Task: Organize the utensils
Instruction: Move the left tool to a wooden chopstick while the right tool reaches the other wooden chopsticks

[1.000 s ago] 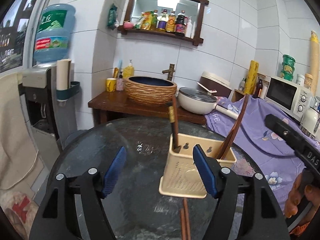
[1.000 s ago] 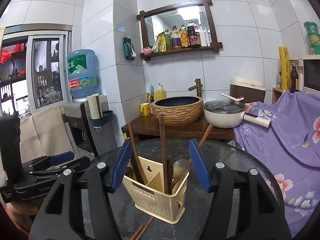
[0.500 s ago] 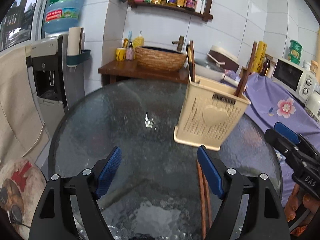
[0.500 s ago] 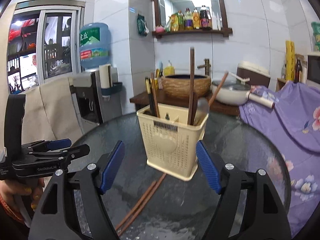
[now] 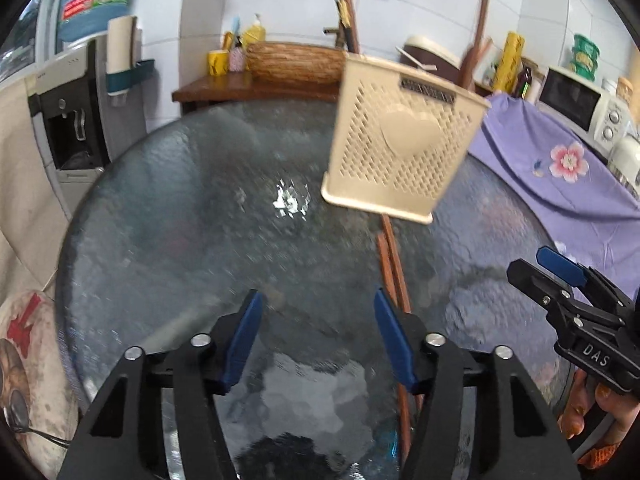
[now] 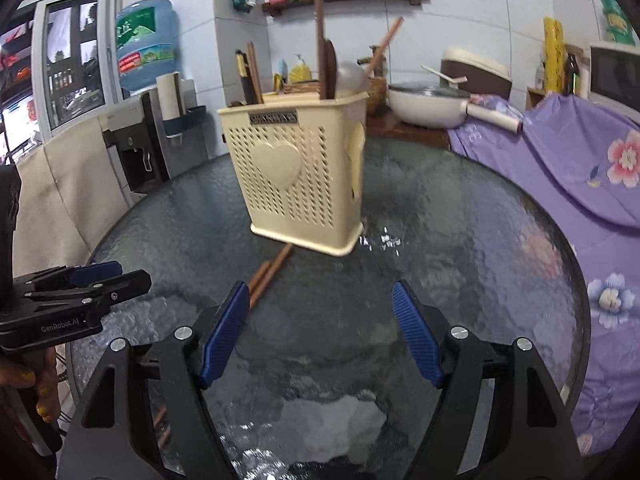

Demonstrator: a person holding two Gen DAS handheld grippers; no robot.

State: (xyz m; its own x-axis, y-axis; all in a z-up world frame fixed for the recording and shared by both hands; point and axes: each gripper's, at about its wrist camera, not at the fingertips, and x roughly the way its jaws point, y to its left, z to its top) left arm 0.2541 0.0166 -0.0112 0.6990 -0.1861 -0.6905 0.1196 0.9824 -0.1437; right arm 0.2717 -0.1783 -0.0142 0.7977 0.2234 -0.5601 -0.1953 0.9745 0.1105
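A cream perforated utensil holder [image 5: 404, 136] stands on the round glass table [image 5: 200, 216] and holds chopsticks, a wooden utensil and a spoon; it also shows in the right wrist view [image 6: 300, 176]. A pair of brown chopsticks [image 5: 394, 276] lies flat on the table in front of the holder, and it shows in the right wrist view [image 6: 272, 274] too. My left gripper [image 5: 318, 312] is open and empty, low over the table, with the chopsticks by its right finger. My right gripper [image 6: 318, 304] is open and empty, nearer than the holder.
A wooden stand with a woven basin [image 5: 296, 62] and a white pan [image 6: 428, 104] is behind the table. A purple flowered cloth [image 5: 560, 172] covers the right side by a microwave [image 5: 580, 100]. A water dispenser [image 5: 76, 108] stands left.
Both grippers have pulled back from the holder and dropped lower toward the table. The holder now sits farther ahead, and the chopsticks on the table lie closer to both grippers.
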